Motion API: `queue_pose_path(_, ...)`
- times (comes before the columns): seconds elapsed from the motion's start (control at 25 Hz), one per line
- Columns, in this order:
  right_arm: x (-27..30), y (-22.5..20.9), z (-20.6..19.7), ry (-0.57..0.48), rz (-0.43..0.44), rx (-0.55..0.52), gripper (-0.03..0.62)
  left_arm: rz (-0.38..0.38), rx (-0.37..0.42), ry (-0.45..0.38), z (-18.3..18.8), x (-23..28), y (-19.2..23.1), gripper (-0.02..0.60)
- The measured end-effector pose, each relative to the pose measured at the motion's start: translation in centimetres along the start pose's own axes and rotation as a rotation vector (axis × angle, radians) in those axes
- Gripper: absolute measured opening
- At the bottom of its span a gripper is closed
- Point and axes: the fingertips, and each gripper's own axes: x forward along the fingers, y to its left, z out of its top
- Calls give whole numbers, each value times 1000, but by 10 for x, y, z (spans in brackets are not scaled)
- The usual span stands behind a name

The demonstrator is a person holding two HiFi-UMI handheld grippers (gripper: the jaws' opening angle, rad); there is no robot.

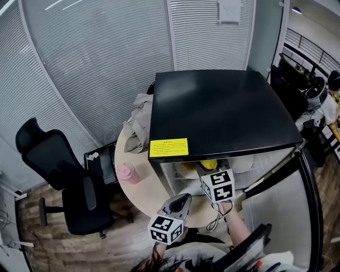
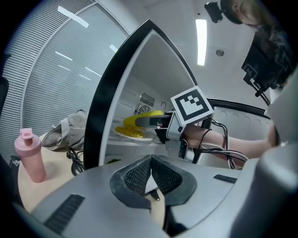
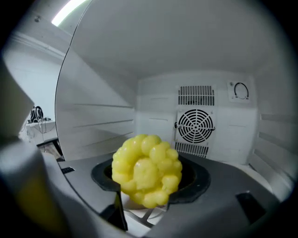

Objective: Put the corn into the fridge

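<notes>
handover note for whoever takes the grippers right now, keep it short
Left gripper: shut, empty, outside the fridge.
Right gripper: shut on the corn, reaching inside the fridge above the shelf.
Done: door open, corn inside but not yet released.
Left: set the corn on the shelf, let go, pull out, probably close the door.

We are finding nothing that we can actually read. We are seeing a yellow label (image 1: 169, 147) on the front edge of the black fridge (image 1: 223, 106) top, its print too small to make out. A white sheet (image 1: 229, 10) is hanging on the blinds (image 1: 202, 32) behind, equally illegible.
</notes>
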Motion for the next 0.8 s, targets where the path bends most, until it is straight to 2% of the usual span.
queue_pose_path(0.16, 12, 8, -11, 87, -22, -123, 253, 6, 1, 2, 0, 4, 1, 11)
queue_pose_path(0.24, 14, 10, -13, 91, -29, -154, 253, 7, 1, 1, -1, 4, 0, 11)
queue_pose_path(0.48, 13, 11, -12, 72, -40, -141, 256, 13, -3, -1, -1, 0, 4, 11)
queue_pose_path(0.56, 12, 12, -11, 57, -43, -134, 286, 13, -3, -2, -1, -2, 5, 11)
queue_pose_path(0.68, 10, 13, -8, 34, -39, -128, 295, 12, -3, -2, -1, -5, 5, 11)
queue_pose_path(0.8, 4, 11, -3, 16, -40, -73, 296, 9, -2, 1, -2, -8, 5, 11)
